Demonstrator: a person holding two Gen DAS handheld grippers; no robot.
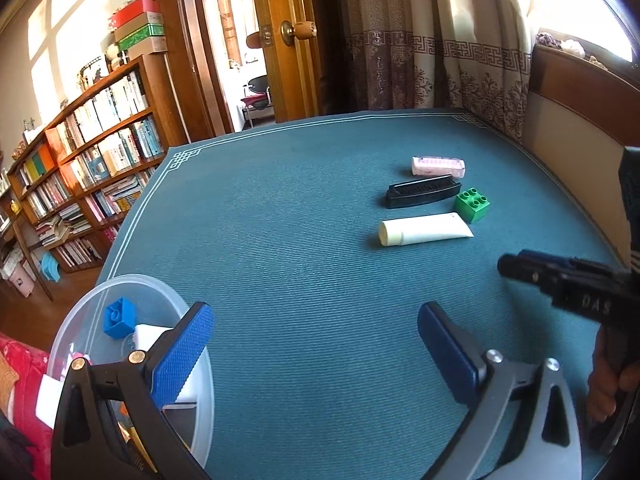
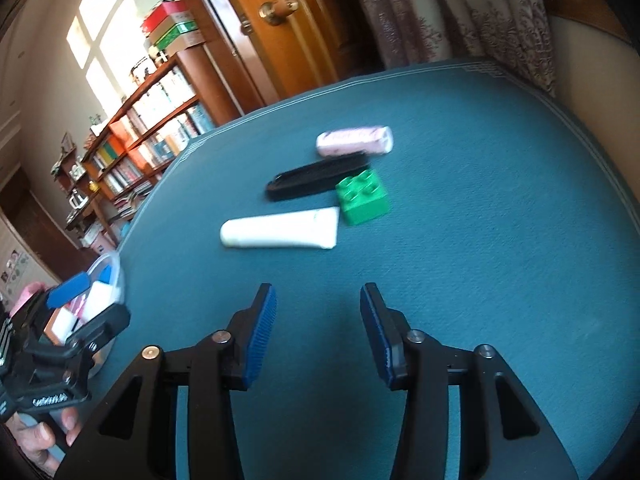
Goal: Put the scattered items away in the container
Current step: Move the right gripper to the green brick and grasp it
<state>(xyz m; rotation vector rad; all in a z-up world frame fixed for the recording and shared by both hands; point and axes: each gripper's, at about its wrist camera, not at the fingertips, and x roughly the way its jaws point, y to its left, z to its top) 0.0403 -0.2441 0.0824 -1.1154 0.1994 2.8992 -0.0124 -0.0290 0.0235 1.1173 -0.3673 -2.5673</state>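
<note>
Tube (image 2: 280, 227) lies nearest of 4 things left on the mat (image 2: 480, 280), so the wide-open, empty right gripper (image 2: 318, 332) points at it, while the left gripper (image 1: 314, 344), open and empty too, waits by the bowl (image 1: 80, 308).

Left gripper (image 1: 316, 344): jaws wide apart, nothing between them, above the teal desk (image 1: 304, 216). Clear container (image 1: 76, 312) at the desk's near-left edge holds a blue brick (image 1: 119, 317). Grouped farther right: white tube (image 1: 424, 230), green brick (image 1: 472, 204), black comb (image 1: 422, 191), pink packet (image 1: 438, 166). Right gripper (image 1: 508, 266) enters at right; jaw state unclear.
</note>
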